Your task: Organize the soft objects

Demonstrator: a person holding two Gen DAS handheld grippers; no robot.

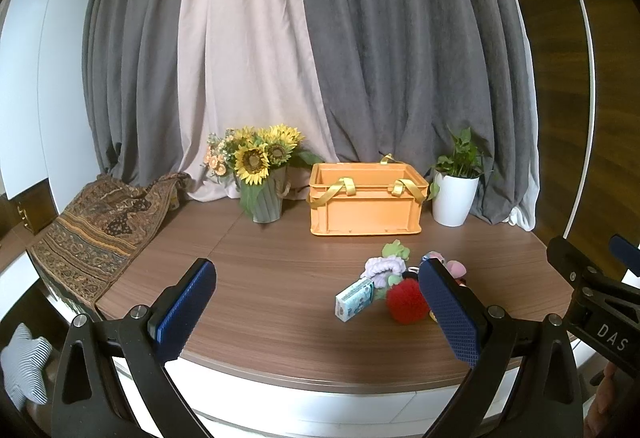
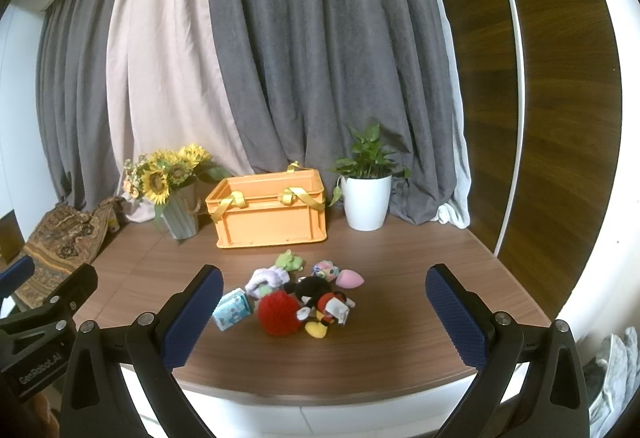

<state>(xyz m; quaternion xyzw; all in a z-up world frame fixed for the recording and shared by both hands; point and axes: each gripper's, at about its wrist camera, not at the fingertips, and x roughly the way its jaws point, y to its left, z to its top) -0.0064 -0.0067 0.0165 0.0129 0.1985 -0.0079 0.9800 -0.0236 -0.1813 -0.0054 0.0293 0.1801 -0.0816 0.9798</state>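
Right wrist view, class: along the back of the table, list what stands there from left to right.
Patterned cloth → sunflower vase → orange crate → potted plant in a white pot.

The orange crate (image 2: pixel 267 212) stands open-topped at the back of the table (image 2: pixel 400 338), its yellow straps (image 2: pixel 298 196) draped over the rim. A sunflower vase (image 2: pixel 182 216) crowds its left, a white plant pot (image 2: pixel 367 204) its right. In front of the crate, bare wood reaches the toy pile (image 2: pixel 298 298).
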